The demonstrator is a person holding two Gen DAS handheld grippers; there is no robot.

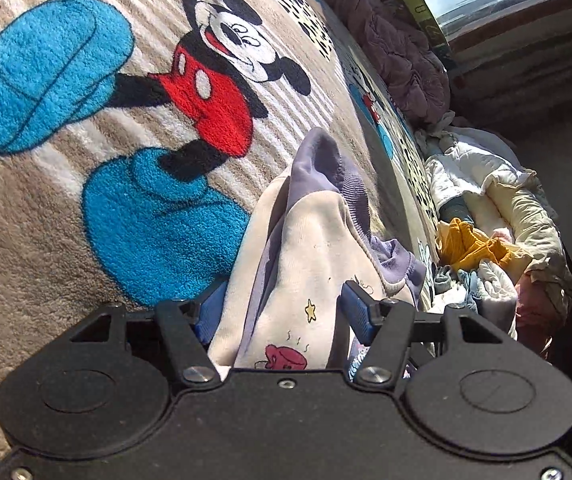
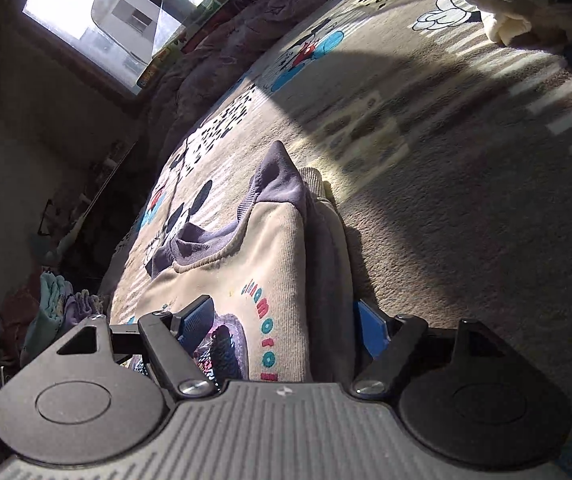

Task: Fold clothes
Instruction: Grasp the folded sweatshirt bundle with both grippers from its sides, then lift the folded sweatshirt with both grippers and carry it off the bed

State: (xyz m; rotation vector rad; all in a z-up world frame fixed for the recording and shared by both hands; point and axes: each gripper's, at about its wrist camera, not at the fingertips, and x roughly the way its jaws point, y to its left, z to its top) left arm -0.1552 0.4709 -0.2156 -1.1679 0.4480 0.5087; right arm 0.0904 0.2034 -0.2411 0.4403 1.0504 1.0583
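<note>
Both grippers reach low over a cartoon-mouse blanket (image 1: 86, 184). The left gripper (image 1: 282, 312) and right gripper (image 2: 282, 320) each hold spread fingers straddling the cream-and-lilac sweatshirt (image 2: 270, 248), bunched between and ahead of them.

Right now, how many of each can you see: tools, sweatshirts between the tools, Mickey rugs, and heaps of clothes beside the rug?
Tools: 2, the left tool and the right tool
Cream-and-purple sweatshirt: 1
Mickey rug: 1
Heap of clothes: 1
Total: 5
</note>
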